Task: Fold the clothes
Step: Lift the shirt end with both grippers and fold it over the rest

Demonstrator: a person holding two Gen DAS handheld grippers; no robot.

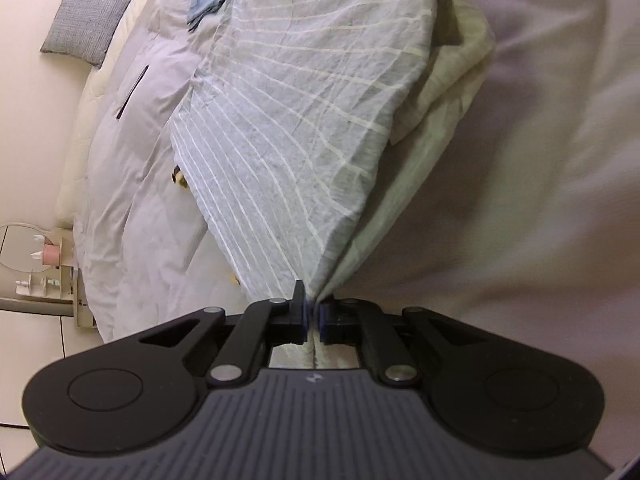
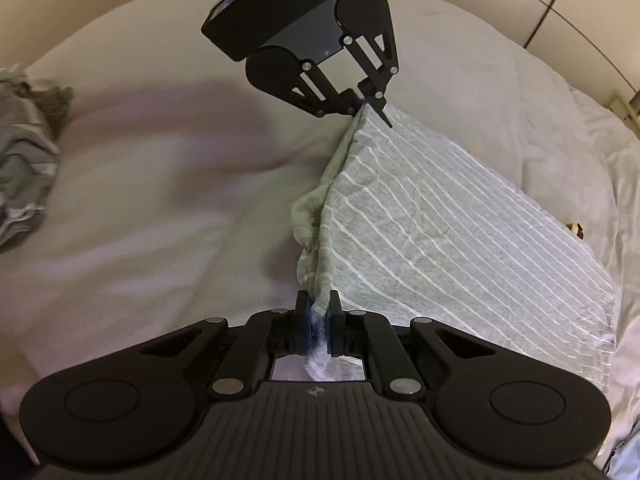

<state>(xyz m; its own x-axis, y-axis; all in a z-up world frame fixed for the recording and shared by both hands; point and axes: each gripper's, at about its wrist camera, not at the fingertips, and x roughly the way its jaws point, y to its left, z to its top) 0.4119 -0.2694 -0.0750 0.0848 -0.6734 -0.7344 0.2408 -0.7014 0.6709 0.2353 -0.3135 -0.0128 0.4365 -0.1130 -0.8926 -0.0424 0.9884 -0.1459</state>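
Two corners pinched, one per tool: left gripper at upper centre of the right wrist view, clamped tight on the far corner of the striped garment; right gripper at lower centre, likewise closed on the near corner. Held edge taut between both, running top to bottom of frame; rest draped rightward onto the bed, so probably a fold carried toward that side.

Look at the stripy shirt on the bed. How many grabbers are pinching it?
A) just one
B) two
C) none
B, since the left gripper and the right gripper are each shut on a corner of the striped shirt, its near edge lifted between them.
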